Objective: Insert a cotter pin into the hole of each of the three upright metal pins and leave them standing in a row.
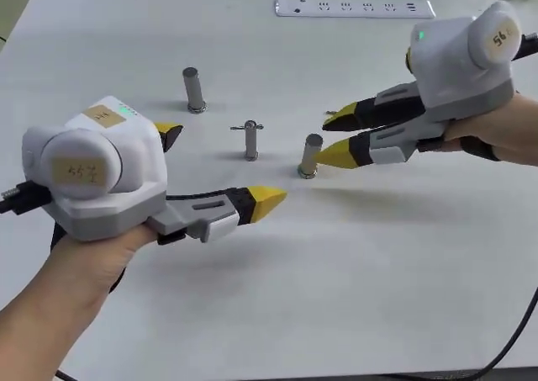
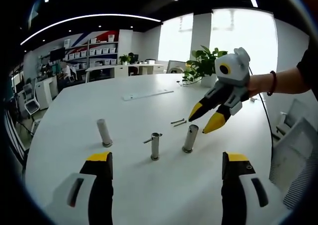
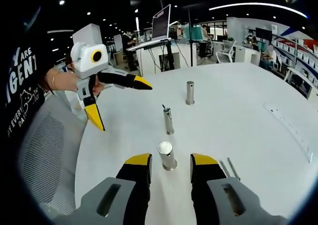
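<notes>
Three upright metal pins (image 1: 250,140) in a row, middle one already cottered; loose cotter pins (image 3: 227,168) lie beside the right gripper (image 1: 328,140) - they look light, stiff, slippery, best pinched at the head; both grippers gape empty, left gripper (image 1: 223,164) wider.

Three pins (image 1: 250,141) line the table (image 1: 378,272), power strip (image 1: 353,8) behind them.

The left hand-held gripper (image 1: 220,164) and right hand-held gripper (image 1: 328,141) are grey-white with yellow-tipped black jaws. Each carries a tan label (image 1: 80,172) on its rounded rear.
</notes>
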Tool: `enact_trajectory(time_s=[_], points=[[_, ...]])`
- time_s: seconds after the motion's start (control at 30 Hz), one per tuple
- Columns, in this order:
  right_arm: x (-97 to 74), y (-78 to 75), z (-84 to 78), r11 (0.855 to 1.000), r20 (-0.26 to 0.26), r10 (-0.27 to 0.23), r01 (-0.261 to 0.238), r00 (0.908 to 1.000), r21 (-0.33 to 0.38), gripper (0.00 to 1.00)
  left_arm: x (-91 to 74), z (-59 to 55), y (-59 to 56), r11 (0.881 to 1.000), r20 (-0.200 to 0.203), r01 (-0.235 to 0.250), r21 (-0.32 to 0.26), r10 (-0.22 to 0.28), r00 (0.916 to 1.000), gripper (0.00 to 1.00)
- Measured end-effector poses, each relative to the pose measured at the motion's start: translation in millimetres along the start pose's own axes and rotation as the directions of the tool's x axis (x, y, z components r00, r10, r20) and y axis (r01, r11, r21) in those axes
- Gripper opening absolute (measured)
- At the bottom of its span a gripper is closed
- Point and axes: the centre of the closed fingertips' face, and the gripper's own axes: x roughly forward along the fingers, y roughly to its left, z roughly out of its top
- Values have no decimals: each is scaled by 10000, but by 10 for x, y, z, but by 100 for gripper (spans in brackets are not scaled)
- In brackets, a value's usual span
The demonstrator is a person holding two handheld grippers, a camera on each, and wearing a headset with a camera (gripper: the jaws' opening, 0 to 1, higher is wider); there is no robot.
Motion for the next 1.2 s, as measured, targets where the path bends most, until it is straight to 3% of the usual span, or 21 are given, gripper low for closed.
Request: enact_trajectory(time_s=[0.17, 0.27, 0.37, 0.5, 0.57, 0.6, 1.13, 1.2], points=[[-91, -223, -106, 9946, -296, -854, 870, 9959, 567, 23, -24, 31, 18, 9996, 180, -49, -274, 54, 9998, 89], [-134, -399, -177, 9864, -621, -1455, 1497, 9874, 683, 19, -35, 36, 19, 9995, 211, -60, -309, 66, 9998, 88], [-150, -548, -234, 9812, -822, -1742, 1800, 9813, 693, 16, -40, 31, 19, 9996, 187, -81, -257, 86, 9998, 88], [-129, -752, -364, 9702, -1289, -2290, 2370, 9649, 504, 12, -46, 28, 18, 9997, 183, -90, -239, 94, 9998, 86], [-116, -835, -452, 9638, -1674, -2547, 2642, 9524, 367, 12, -45, 24, 26, 9996, 180, -125, -258, 130, 9998, 84], [-102, -861, -486, 9630, -1798, -2599, 2685, 9487, 244, 11, -46, 23, 28, 9996, 179, -133, -244, 137, 9997, 83], [62, -1001, -622, 9601, -2133, -2451, 2673, 9458, 821, 9, -40, -33, 82, 9992, 61, -306, -275, 307, 9995, 77], [72, -1073, -624, 9587, -2065, -2460, 2691, 9470, 922, 8, -38, -37, 93, 9990, 58, -340, -292, 342, 9994, 77]])
